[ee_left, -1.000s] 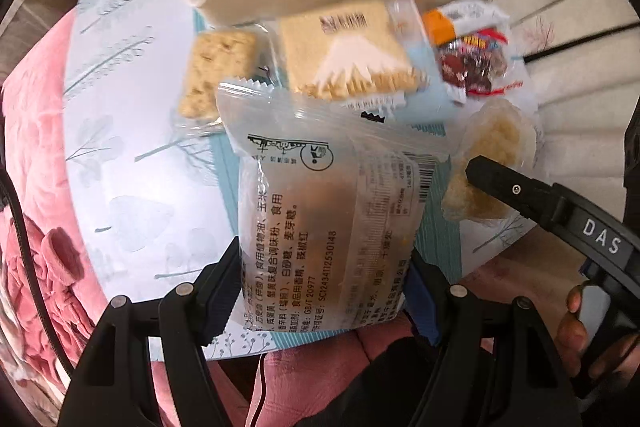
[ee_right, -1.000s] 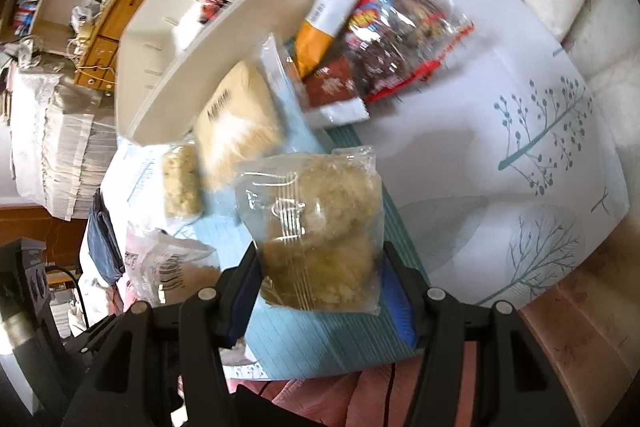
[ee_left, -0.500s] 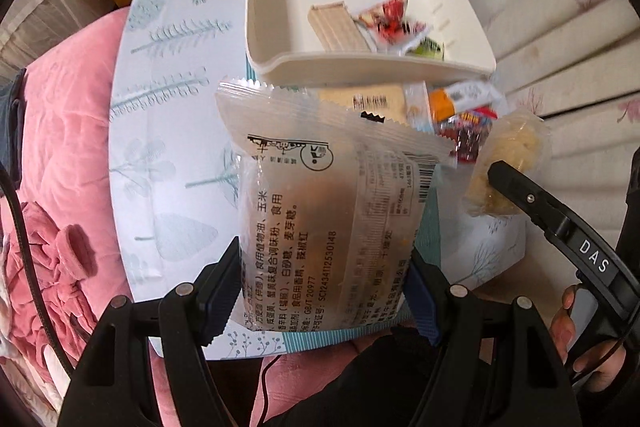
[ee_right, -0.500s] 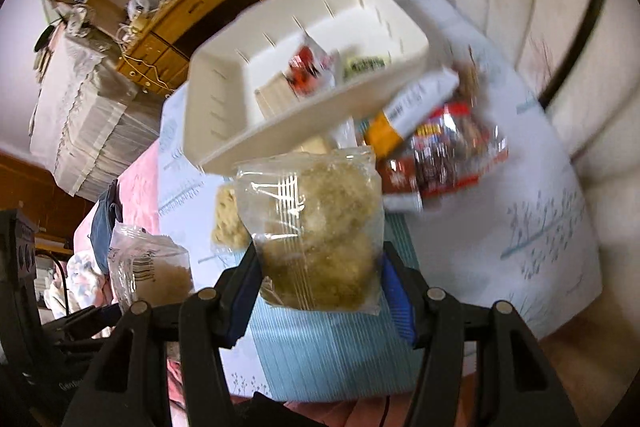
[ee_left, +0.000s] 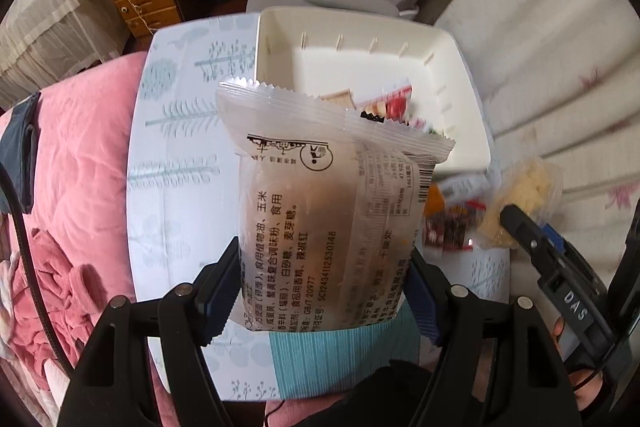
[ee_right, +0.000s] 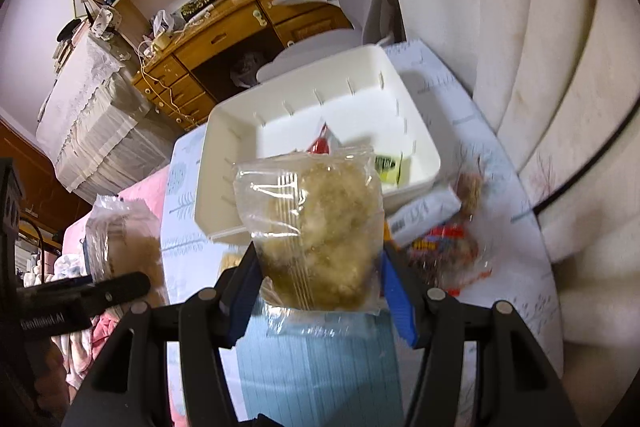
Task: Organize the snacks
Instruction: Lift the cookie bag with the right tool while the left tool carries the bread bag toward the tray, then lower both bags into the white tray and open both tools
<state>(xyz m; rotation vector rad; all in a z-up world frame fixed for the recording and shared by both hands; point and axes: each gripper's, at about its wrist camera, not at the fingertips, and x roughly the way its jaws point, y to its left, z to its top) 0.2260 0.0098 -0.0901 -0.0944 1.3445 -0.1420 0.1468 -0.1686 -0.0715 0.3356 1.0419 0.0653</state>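
I have a snack in each hand. My left tongs (ee_left: 324, 287) are clenched on the printed pack (ee_left: 332, 211), their pads pressing its lower sides. My right tongs (ee_right: 316, 291) grasp the clear bag (ee_right: 316, 231) of pale crumbly cakes the same way. Both hang in the air on the near side of the white bin (ee_right: 224, 163), above the worktop (ee_left: 176, 187).

The job is partly done, by my reading. Inside the bin (ee_left: 464, 75) lie a few small things already: a wafer (ee_left: 338, 97), a red sweet pack (ee_right: 320, 145) and a green-and-yellow packet (ee_right: 388, 163). Most of its floor is bare.

Left to do: these two packs must go in, then the heap on the worktop just right of the bin's near corner, namely a white-and-orange bar (ee_right: 424, 215) and red wrapped snacks (ee_right: 448, 247), all blurred. A pale biscuit (ee_right: 230, 261) peeks out just below the bin's near wall. I cannot tell whether more lies behind my packs.
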